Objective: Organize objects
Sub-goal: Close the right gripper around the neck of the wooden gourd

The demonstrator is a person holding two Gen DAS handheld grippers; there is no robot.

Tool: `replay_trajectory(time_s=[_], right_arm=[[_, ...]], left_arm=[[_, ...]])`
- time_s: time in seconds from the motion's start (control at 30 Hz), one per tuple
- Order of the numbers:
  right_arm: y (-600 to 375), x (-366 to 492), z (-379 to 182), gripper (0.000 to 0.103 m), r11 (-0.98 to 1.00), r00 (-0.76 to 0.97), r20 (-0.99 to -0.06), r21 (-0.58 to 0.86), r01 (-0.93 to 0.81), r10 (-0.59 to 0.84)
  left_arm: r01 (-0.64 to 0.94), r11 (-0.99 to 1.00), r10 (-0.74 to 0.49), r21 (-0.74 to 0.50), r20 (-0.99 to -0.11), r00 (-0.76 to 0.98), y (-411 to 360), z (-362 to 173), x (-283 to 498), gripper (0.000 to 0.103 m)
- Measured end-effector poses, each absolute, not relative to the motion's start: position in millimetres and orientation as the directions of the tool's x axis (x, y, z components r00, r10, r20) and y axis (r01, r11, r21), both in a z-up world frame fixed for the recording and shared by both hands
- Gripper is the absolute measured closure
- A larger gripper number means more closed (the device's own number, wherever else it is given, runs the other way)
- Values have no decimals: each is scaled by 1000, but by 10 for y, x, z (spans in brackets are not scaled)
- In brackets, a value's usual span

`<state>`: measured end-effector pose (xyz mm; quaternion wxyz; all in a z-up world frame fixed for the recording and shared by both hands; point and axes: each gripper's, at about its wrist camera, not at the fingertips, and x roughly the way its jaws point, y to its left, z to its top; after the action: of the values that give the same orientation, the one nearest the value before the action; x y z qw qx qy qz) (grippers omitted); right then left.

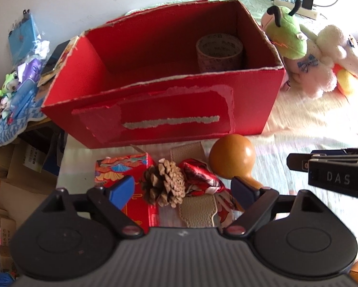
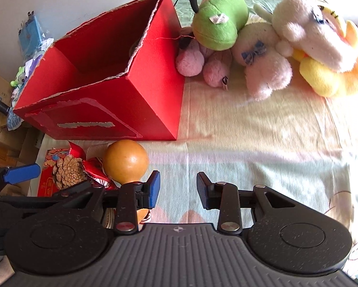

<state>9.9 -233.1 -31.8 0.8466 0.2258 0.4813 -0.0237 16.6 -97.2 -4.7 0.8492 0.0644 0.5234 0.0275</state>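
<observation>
A red cardboard box point(image 1: 155, 117) point(image 2: 152, 100) stands open on the bed with a roll of tape point(image 1: 219, 52) inside at its right end. In front of it lie a pine cone point(image 1: 164, 184) point(image 2: 69, 172), a small red patterned box point(image 1: 121, 169), a red scarf point(image 1: 203, 179), a beige leather strap point(image 1: 198, 210) and a brown gourd point(image 1: 231, 155) point(image 2: 125, 160). My left gripper point(image 1: 182, 192) is open, its fingers on either side of the pine cone and scarf. My right gripper point(image 2: 178, 189) is open over bare bedsheet, just right of the gourd.
Plush toys point(image 2: 274, 35) point(image 1: 317, 55) lie right of the box: a green-headed one, a white one and a yellow one. A power strip point(image 1: 296, 2) with cables sits at the back. Clutter and cardboard boxes point(image 1: 18, 76) fill the left side beyond the bed edge.
</observation>
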Motion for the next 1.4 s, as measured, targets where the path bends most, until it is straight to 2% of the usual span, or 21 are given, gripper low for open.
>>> replay_trajectory(time_s=[0.77, 0.93, 1.13, 1.3, 1.4], right_arm=[[-2188, 211, -334, 67, 848, 566, -770, 483, 218, 293], [-2201, 235, -357, 67, 831, 577, -744, 522, 190, 336], [-2263, 273, -484, 67, 783, 569, -706, 600, 164, 422], [-2324, 323, -608, 67, 729, 541, -676, 666, 159, 500], [-2305, 367, -631, 67, 739, 520, -682, 660, 136, 514]], left_arm=[[76, 995, 28, 69, -897, 442, -826, -186, 157, 14], [137, 991, -57, 10, -877, 477, -816, -131, 67, 14], [268, 960, -212, -80, -836, 507, -904, -99, -99, 19], [317, 930, -319, -188, -840, 439, -975, -282, -60, 35], [300, 924, -353, -238, -832, 428, -1012, -360, -5, 38]])
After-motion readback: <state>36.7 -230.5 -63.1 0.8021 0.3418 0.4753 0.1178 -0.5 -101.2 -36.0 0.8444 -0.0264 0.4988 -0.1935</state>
